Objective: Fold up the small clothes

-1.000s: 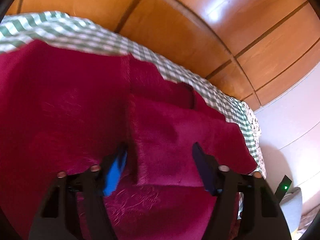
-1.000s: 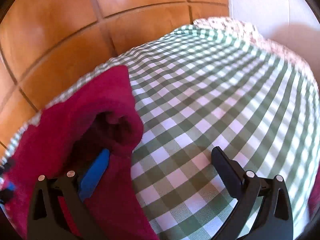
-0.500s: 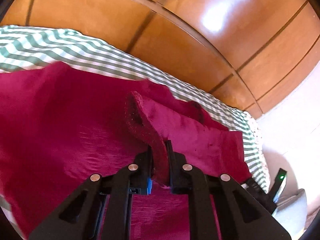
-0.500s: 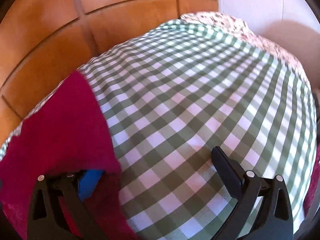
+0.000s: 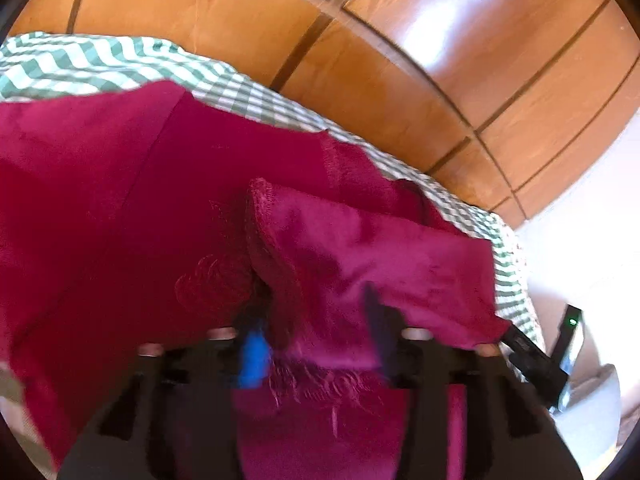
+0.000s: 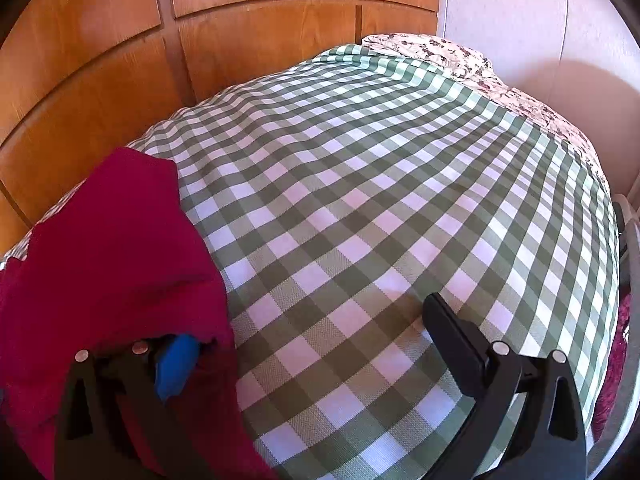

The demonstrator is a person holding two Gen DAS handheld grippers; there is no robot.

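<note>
A crimson velvety garment lies spread on a bed covered with a green-and-white checked bedspread, close to the bedspread's edge that runs along the glossy wooden wardrobe doors. In the left wrist view a folded flap of the garment with a stitched hem rises in a ridge and drapes across the left hand-held gripper. That gripper's jaws stand apart, a blue pad showing on the left finger, the dark right finger partly under the draped cloth; the fingers are blurred, and whether either one touches the fabric cannot be told. Faint embossed floral patterning shows on the cloth just left of the ridge.

In the right wrist view the right hand-held gripper is wide apart and holds nothing. Its blue-padded left finger sits at the garment's edge, partly covered by a fold of crimson cloth, while its black right finger hovers over bare checked bedspread. The garment fills the lower left of this view, towards the bedspread's wardrobe-side edge; the rest of the bedspread lies open. A floral-printed pillow rests at the far end of the bed against a pale wall. A small black device with a green light stands beside the bed at the right of the left wrist view
</note>
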